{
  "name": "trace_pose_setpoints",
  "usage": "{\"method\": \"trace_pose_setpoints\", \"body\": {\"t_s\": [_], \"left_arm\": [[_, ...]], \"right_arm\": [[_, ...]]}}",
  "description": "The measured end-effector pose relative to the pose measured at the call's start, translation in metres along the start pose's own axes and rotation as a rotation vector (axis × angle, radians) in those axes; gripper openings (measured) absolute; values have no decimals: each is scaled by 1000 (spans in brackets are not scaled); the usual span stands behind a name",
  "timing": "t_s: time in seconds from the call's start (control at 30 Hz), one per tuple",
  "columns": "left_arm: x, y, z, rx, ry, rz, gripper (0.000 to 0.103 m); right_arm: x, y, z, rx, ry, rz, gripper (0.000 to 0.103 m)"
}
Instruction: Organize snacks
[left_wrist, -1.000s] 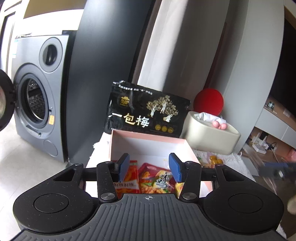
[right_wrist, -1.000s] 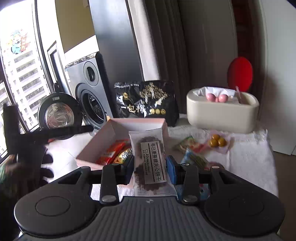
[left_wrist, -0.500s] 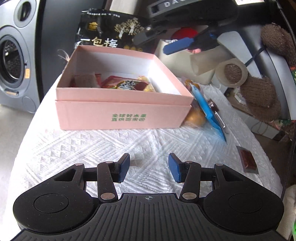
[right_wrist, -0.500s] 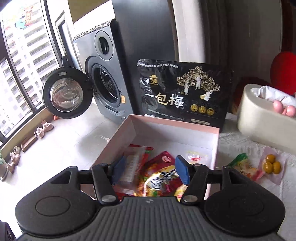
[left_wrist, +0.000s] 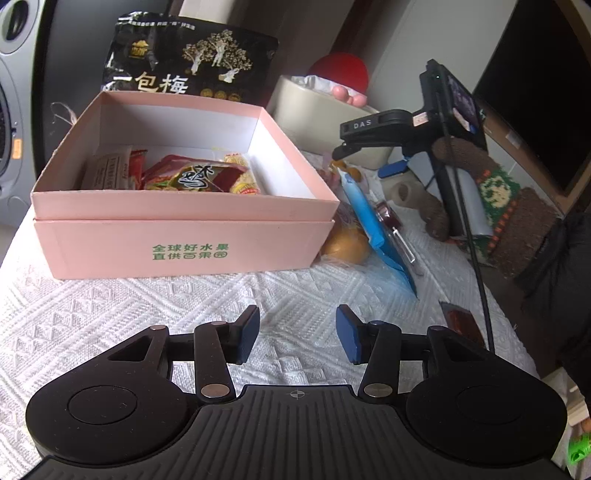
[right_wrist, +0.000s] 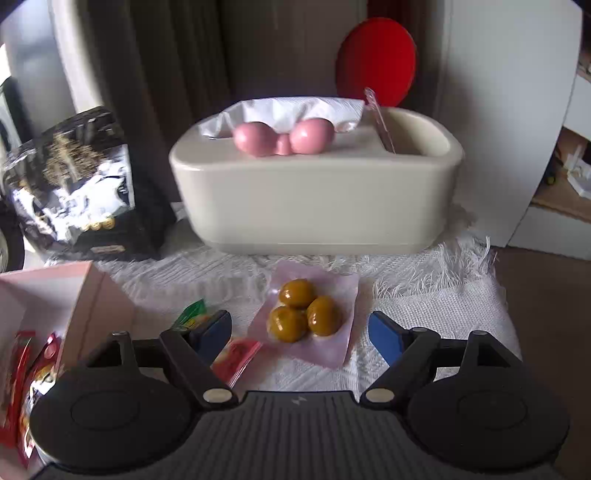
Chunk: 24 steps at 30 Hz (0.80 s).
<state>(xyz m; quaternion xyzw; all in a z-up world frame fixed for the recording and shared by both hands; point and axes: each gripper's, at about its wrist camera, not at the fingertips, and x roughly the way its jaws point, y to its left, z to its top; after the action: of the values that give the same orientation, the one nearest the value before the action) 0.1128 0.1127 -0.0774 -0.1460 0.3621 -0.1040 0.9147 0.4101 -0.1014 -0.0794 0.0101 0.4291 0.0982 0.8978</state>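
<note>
In the left wrist view, the left gripper (left_wrist: 297, 334) has moved back from over the pink box (left_wrist: 184, 240) and now hangs above the white cloth (left_wrist: 110, 306) in front of it, with its jaws wide apart and nothing between them. The box sits open on the cloth. Inside it lie a red snack packet (left_wrist: 192, 177), a yellow packet (left_wrist: 242, 181) and a pale wrapped biscuit (left_wrist: 105, 171). A big black bag (left_wrist: 184, 62) stands behind the box. Just beside the box on the right lie a blue packet (left_wrist: 376, 229) and a yellow snack (left_wrist: 347, 245). In the right wrist view, the right gripper (right_wrist: 299, 334) no longer holds the biscuit packet it had a second ago; its jaws are open wide and empty. It has swung away from the box to a clear pouch with three brown balls (right_wrist: 304, 314), which lies on the cloth between the blue fingertips (right_wrist: 384, 336). A red and green packet (right_wrist: 221, 347) lies partly under the left finger. Behind stands a cream tissue holder (right_wrist: 314, 199) with white tissue (right_wrist: 280, 110) sticking out.
</note>
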Motion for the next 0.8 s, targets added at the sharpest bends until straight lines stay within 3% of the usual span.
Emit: {"method": "trace_pose_setpoints", "body": {"t_s": [0.1,0.17,0.2,0.23,0.43,0.47,0.53,0.8], "left_arm": [[1,2,0,-7,7,0,51],[3,3,1,-19,10,-4,51],[4,2,1,-23,10,-5,51],[4,2,1,-24,9,-7,51],[12,-9,3,-24,29,-47,50],[13,-13,3,-20,31,-55,50],[14,-22,3,0,34,-72,50],[11,-56,1,72,39,-108,48]], "right_arm": [[23,-4,8,63,23,32,82],[30,-2,10,38,34,23,77],[28,1,9,0,33,8,61],[23,3,7,-47,37,14,56],[-22,-19,-31,-95,87,101,51],[-33,-24,-39,-104,80,110,48],[-54,-31,-54,-113,71,131,29],[-107,-55,-105,-96,84,232,29]]}}
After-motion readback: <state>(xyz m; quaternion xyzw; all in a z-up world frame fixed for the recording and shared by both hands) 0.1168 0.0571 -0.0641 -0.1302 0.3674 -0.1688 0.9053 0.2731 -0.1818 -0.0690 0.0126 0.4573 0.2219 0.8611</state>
